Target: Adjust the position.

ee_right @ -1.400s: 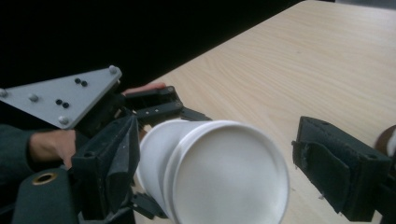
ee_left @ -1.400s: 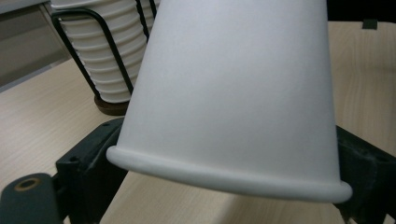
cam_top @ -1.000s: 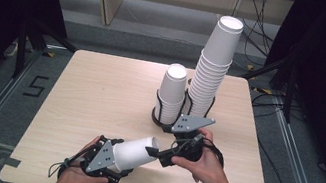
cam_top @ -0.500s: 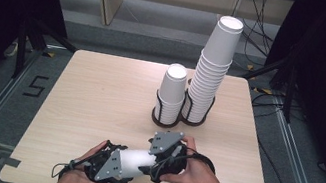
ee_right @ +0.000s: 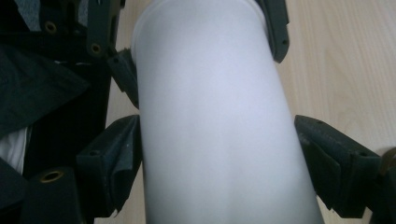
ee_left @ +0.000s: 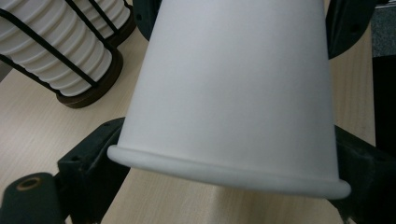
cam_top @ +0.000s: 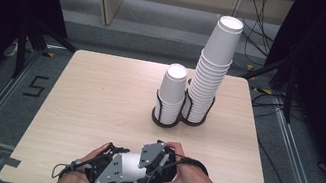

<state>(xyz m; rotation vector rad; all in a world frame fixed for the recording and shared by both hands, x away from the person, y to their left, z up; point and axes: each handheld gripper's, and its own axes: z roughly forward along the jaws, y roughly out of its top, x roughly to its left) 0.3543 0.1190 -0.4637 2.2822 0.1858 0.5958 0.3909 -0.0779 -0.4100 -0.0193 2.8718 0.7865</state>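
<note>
A white paper cup lies on its side between my two grippers, low over the table's front edge. My left gripper is shut on its rim end; in the left gripper view the jaws press the cup just above the rolled rim. From the other side my right gripper has come over the narrower end. In the right gripper view its jaws sit against both sides of the cup, shut on it. Both hands hide most of the cup from above.
A black wire holder stands right of the table's middle. It carries a short stack of white cups and a tall leaning stack. The light wooden table ends just below the hands.
My right gripper has come down and left from beside the holder and slid over the cup's narrow end. The left gripper and the cup have barely shifted.
</note>
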